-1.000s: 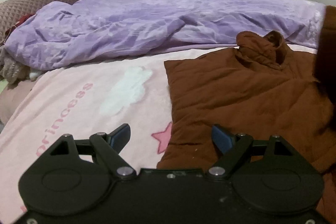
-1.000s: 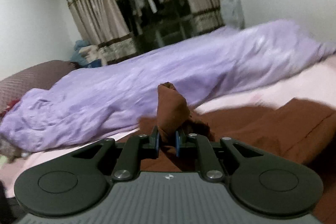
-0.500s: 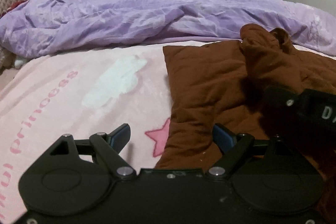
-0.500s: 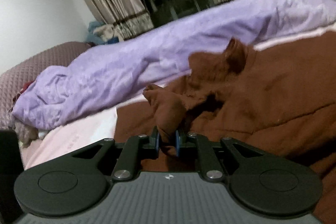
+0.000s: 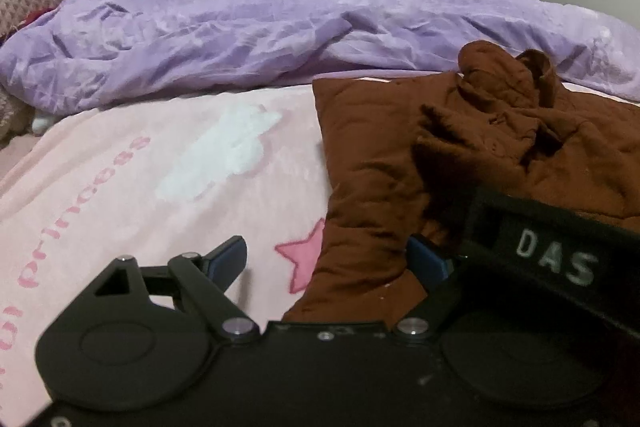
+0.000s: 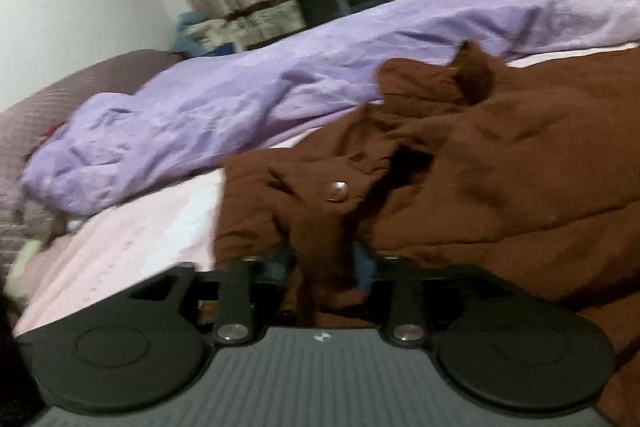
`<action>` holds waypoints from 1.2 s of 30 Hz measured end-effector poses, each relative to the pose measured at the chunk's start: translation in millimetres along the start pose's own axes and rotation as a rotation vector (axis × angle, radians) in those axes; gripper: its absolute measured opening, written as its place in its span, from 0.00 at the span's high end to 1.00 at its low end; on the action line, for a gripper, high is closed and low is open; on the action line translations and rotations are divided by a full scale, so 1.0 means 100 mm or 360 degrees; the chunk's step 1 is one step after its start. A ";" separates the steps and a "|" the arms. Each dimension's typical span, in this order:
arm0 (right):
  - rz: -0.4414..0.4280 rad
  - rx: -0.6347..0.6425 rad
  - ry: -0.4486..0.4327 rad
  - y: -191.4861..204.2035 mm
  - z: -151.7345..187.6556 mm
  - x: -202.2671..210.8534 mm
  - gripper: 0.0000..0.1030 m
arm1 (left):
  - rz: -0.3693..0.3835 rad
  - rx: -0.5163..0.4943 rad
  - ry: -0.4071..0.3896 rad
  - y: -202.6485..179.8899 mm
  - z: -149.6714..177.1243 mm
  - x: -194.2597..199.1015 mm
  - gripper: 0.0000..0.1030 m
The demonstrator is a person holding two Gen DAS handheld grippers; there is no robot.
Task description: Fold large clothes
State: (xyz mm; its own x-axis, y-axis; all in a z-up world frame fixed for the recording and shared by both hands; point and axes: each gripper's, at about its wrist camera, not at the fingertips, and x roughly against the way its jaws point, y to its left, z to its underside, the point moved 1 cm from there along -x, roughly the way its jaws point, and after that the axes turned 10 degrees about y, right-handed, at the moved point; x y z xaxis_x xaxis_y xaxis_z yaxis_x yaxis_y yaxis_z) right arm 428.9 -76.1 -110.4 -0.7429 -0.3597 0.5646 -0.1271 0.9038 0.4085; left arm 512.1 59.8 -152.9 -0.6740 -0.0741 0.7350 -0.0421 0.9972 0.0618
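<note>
While the right gripper [image 6: 322,269] pinches a sleeve end of the brown jacket [image 5: 400,163] lying on the pink blanket [image 5: 120,163], the left gripper [image 5: 326,259], fingers spread over its near edge, should pin that edge so the sleeve lays flat.

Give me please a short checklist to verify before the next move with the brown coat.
1. Right gripper holds the brown coat: cannot tell; cloth lies between its fingers, but they look parted.
2. Left gripper open and free: ok.
3. Coat edge lies between the left fingers: ok.
4. Sleeve brought over the coat body: ok.
5. Fold lies flat: not ok, bunched near the snap button.
6. Purple duvet apart from the coat: cannot tell.
</note>
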 end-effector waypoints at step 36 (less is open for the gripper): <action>0.0485 -0.0069 -0.0026 -2.41 -0.89 0.58 1.00 | 0.0208 0.0098 -0.0089 -0.45 -0.73 -0.63 0.11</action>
State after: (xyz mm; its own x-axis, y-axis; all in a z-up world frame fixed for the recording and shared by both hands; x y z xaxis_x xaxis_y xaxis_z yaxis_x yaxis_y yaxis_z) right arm 475.2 -335.5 -112.4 -0.7530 -0.0692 0.6544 0.1311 0.9588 0.2522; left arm 610.2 18.9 -152.7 -0.7167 0.0554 0.6951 0.0045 0.9972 -0.0748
